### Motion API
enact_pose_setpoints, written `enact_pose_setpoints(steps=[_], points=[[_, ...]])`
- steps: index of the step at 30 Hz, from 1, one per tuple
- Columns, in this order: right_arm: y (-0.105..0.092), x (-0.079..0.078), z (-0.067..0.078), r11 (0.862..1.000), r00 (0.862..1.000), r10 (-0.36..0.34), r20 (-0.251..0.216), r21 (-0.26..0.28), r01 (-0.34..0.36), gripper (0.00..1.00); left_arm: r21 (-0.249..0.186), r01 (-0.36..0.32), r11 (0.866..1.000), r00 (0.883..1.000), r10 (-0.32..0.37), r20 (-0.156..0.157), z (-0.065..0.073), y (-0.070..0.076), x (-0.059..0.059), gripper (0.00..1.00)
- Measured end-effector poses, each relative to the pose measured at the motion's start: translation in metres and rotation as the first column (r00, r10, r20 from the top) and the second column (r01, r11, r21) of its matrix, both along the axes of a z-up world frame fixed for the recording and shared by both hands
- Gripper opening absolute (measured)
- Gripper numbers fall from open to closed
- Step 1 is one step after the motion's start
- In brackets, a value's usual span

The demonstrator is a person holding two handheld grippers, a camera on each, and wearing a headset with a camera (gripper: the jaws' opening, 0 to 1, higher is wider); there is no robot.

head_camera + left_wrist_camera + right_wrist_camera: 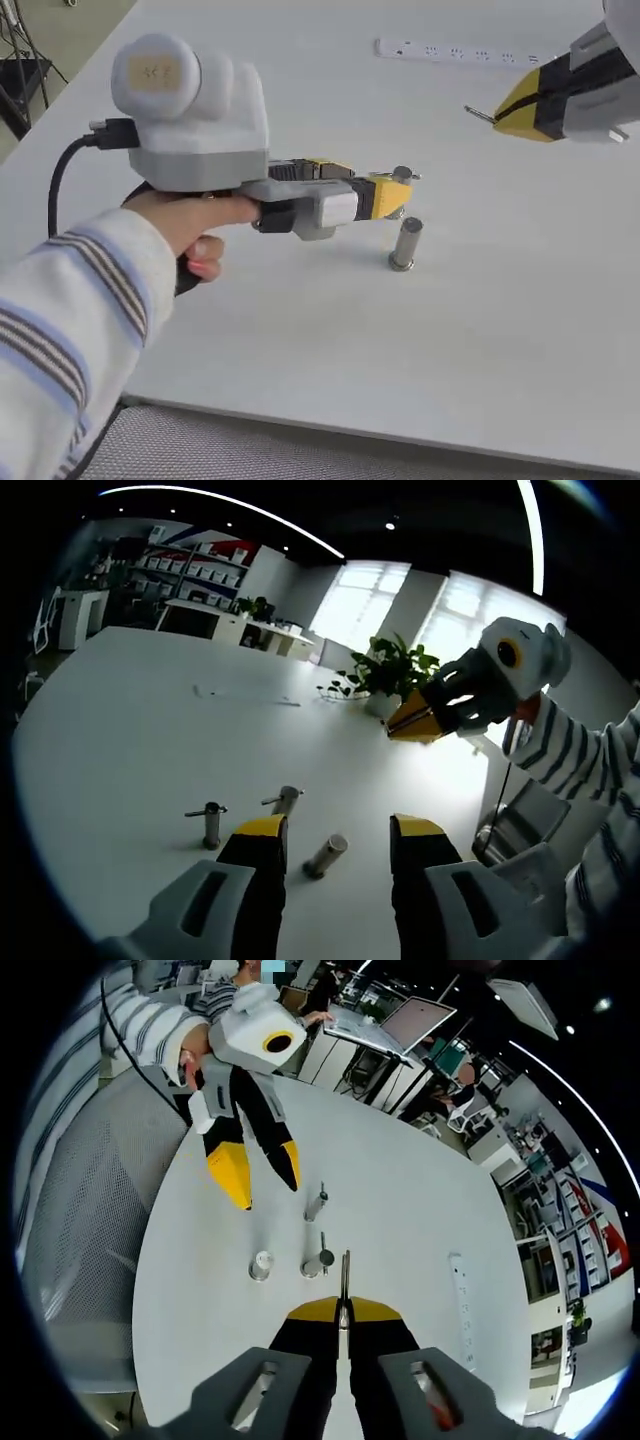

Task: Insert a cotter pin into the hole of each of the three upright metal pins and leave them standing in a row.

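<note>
White tabletop [300, 340] is spread under everything, a power strip [460, 52] is left well beyond the bare metal pin [405, 245], and that pin is the one to watch: it is stood upright with no cotter pin through it yet. Just behind it, one fitted pin [211, 823] and a second fitted pin [287, 800] are seen upright, each with a cotter pin crossing its top, so two of three are judged done. The left gripper [338, 828] is held low, close beside the bare pin, jaws spread wide with the pin framed just ahead of the gap, presumably so it can be steadied against tipping. The right gripper [343, 1307] is kept up and well apart from the bare pin, jaws clamped tight on the last cotter pin [345, 1272], whose tip is left projecting forward for threading. Which way the bare pin's hole faces cannot be made out.
</note>
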State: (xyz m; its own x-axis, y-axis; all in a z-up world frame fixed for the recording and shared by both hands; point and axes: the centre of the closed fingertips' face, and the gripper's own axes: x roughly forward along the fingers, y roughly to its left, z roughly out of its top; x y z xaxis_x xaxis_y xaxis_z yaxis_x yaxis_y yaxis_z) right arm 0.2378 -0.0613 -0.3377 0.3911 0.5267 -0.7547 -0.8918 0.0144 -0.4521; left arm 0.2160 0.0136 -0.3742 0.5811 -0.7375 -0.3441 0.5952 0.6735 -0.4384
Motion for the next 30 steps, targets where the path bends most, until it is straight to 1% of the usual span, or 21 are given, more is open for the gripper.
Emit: enact_pose_setpoints(steps=[1,2,4,6,7,8,11,12,13,15,16,17,19,21,23,24,26,30], points=[[0.002,-0.003,0.002,1.0,1.0,0.003,0.011,0.009,-0.003,0.0,-0.006,-0.003,1.0,1.0,0.003,-0.008,0.001,0.0,0.002,0.37],[0.004,-0.001,0.002,1.0,1.0,0.005,0.015,0.016,-0.005,0.0,-0.013,-0.003,1.0,1.0,0.002,-0.017,0.001,-0.001,0.002,0.36],[0.008,-0.002,0.005,0.999,1.0,0.01,0.024,0.033,-0.01,0.0,-0.03,0.0,1.0,1.0,-0.001,-0.031,0.004,-0.002,0.003,0.34],[0.013,-0.005,0.007,0.999,0.999,0.019,0.038,0.045,-0.02,0.0,-0.043,0.012,0.999,0.999,-0.015,-0.052,0.005,-0.003,0.002,0.28],[0.014,-0.006,0.007,0.999,0.999,0.02,0.043,0.048,-0.022,0.0,-0.043,0.016,0.999,0.998,-0.018,-0.056,0.005,-0.003,0.002,0.25],[0.015,-0.003,0.008,0.998,0.999,0.019,0.049,0.056,-0.022,0.0,-0.044,0.021,0.999,0.998,-0.024,-0.058,0.006,-0.004,0.003,0.22],[0.018,-0.006,0.007,0.997,0.998,0.022,0.057,0.066,-0.026,0.0,-0.056,0.026,0.998,0.997,-0.03,-0.065,0.008,-0.005,0.006,0.23],[0.019,-0.008,0.006,0.998,0.998,0.023,0.061,0.064,-0.027,0.0,-0.06,0.028,0.998,0.997,-0.032,-0.063,0.01,-0.006,0.007,0.23],[0.019,-0.008,0.006,0.998,0.997,0.023,0.068,0.064,-0.027,0.0,-0.058,0.029,0.998,0.998,-0.032,-0.052,0.012,-0.006,0.008,0.21],[0.019,-0.009,0.006,0.997,0.997,0.023,0.076,0.066,-0.028,0.0,-0.063,0.032,0.998,0.999,-0.035,-0.042,0.015,-0.009,0.009,0.18],[0.019,-0.011,0.006,0.997,0.997,0.023,0.079,0.066,-0.028,0.0,-0.069,0.034,0.997,0.999,-0.037,-0.041,0.017,-0.01,0.01,0.17],[0.02,-0.011,0.008,0.997,0.995,0.017,0.094,0.076,-0.024,0.0,-0.079,0.037,0.996,0.998,-0.041,-0.044,0.019,-0.012,0.01,0.16],[0.022,-0.013,0.009,0.995,0.995,0.009,0.095,0.094,-0.018,0.0,-0.085,0.044,0.995,0.998,-0.048,-0.044,0.021,-0.016,0.008,0.16],[0.024,-0.015,0.009,0.995,0.994,0.01,0.105,0.1,-0.02,0.0,-0.092,0.05,0.994,0.998,-0.054,-0.038,0.025,-0.02,0.007,0.17],[0.025,-0.016,0.008,0.995,0.992,0.01,0.126,0.092,-0.022,0.0,-0.11,0.061,0.992,0.997,-0.066,-0.042,0.029,-0.024,0.006,0.17],[0.026,-0.017,0.007,0.996,0.992,0.011,0.129,0.088,-0.023,0.0,-0.114,0.066,0.991,0.996,-0.071,-0.044,0.03,-0.025,0.005,0.17],[0.026,-0.018,0.007,0.996,0.99,0.015,0.137,0.082,-0.026,0.0,-0.114,0.076,0.991,0.996,-0.08,-0.038,0.032,-0.028,0.003,0.17],[0.029,-0.023,0.003,0.996,0.992,0.024,0.125,0.082,-0.034,0.0,-0.121,0.082,0.989,0.996,-0.086,-0.034,0.036,-0.033,0.001,0.16]])
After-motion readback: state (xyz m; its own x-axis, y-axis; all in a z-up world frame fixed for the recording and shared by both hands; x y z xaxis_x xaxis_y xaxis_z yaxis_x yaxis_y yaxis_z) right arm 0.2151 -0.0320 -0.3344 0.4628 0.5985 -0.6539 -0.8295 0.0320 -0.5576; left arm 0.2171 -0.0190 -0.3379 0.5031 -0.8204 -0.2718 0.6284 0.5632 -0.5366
